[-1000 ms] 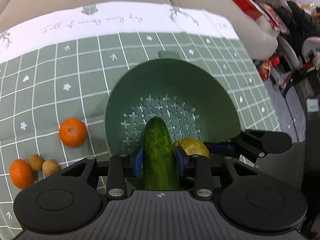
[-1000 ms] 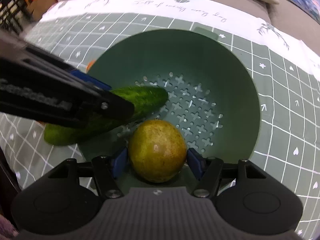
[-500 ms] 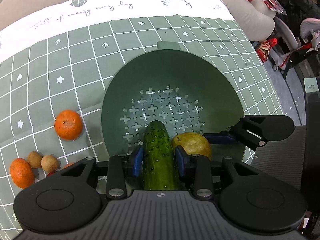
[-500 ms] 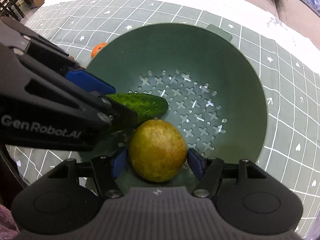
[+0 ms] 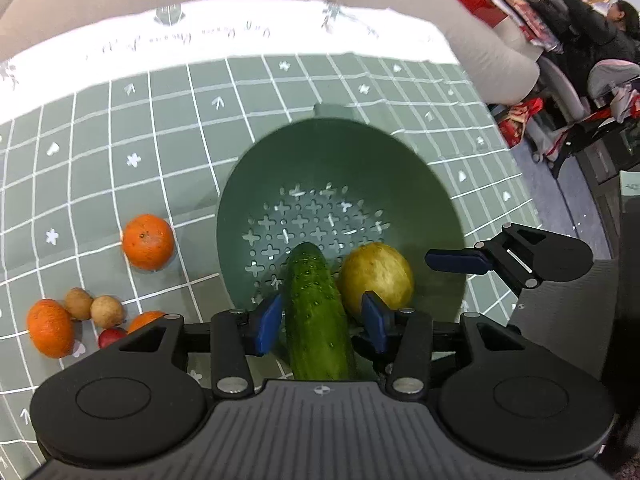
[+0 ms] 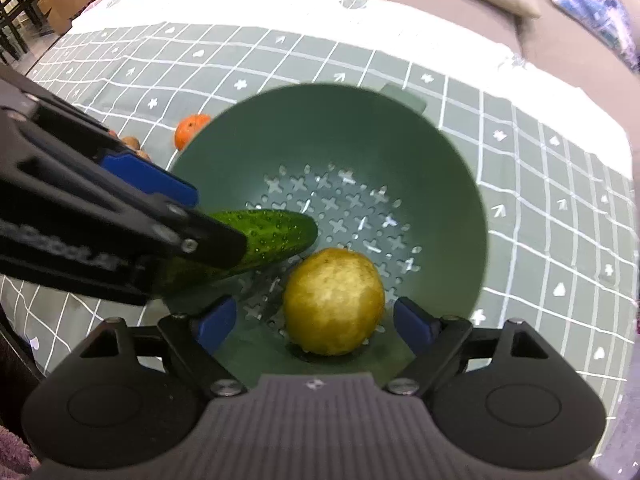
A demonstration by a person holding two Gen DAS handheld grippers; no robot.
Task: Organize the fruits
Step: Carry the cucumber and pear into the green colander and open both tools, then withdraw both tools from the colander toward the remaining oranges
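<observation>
A green colander [image 5: 400, 168] [image 6: 448, 168] stands on the checked cloth. A cucumber [image 5: 318, 312] [image 6: 272, 236] lies over its near rim with its tip inside. My left gripper [image 5: 322, 322] is open, its blue pads apart from the cucumber's sides. A yellow-green round fruit [image 5: 376, 276] [image 6: 334, 300] rests inside the colander. My right gripper [image 6: 316, 322] is open around it, with gaps on both sides. Its blue finger shows in the left wrist view [image 5: 456, 260].
An orange [image 5: 148, 242] [image 6: 191, 128] lies left of the colander. Another orange [image 5: 50, 328], two small brown fruits [image 5: 94, 308], a red one [image 5: 111, 337] and a third orange [image 5: 144, 318] lie at the near left. A grey sofa [image 5: 240, 0] lies behind the cloth.
Both grippers have opened: the left let go of the cucumber, the right let go of the yellow-green fruit, which now rests in the colander. Both grippers drew back a little.
</observation>
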